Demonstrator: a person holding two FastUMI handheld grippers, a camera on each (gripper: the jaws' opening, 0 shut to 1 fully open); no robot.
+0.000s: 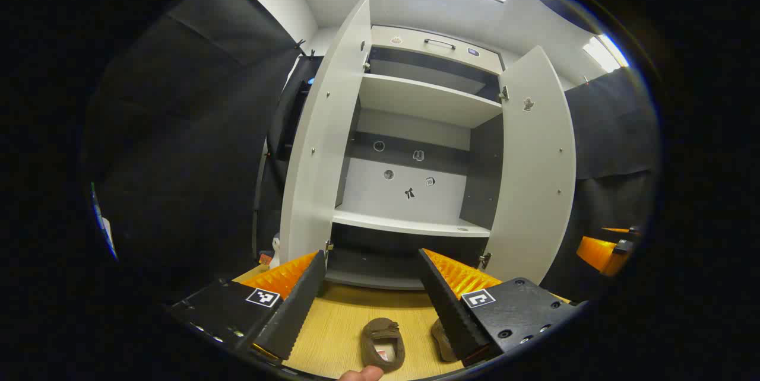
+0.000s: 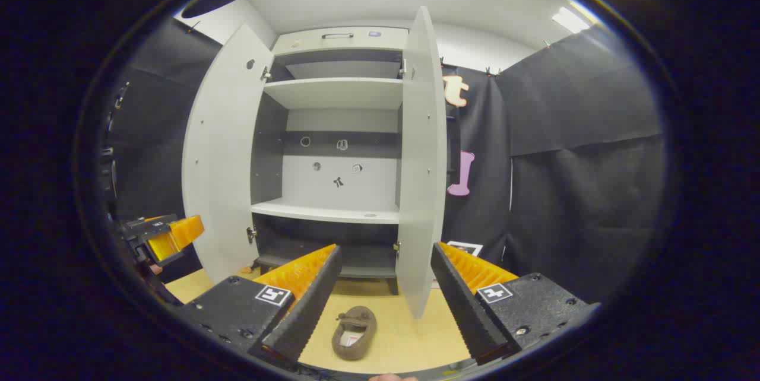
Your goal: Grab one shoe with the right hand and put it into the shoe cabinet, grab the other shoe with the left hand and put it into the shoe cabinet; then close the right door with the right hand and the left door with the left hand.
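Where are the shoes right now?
Both shoes lie on the floor before the open cabinet: one between the left gripper's fingers in its view, the other just beside it.

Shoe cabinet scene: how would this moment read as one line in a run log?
white shoe cabinet: both doors open | brown slipper shoes: on wooden floor | left gripper: open | right gripper: open

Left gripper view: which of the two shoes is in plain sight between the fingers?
The brown shoe lying centred between the open fingers, opening up. The other shoe is mostly hidden behind the left gripper's right-hand finger.
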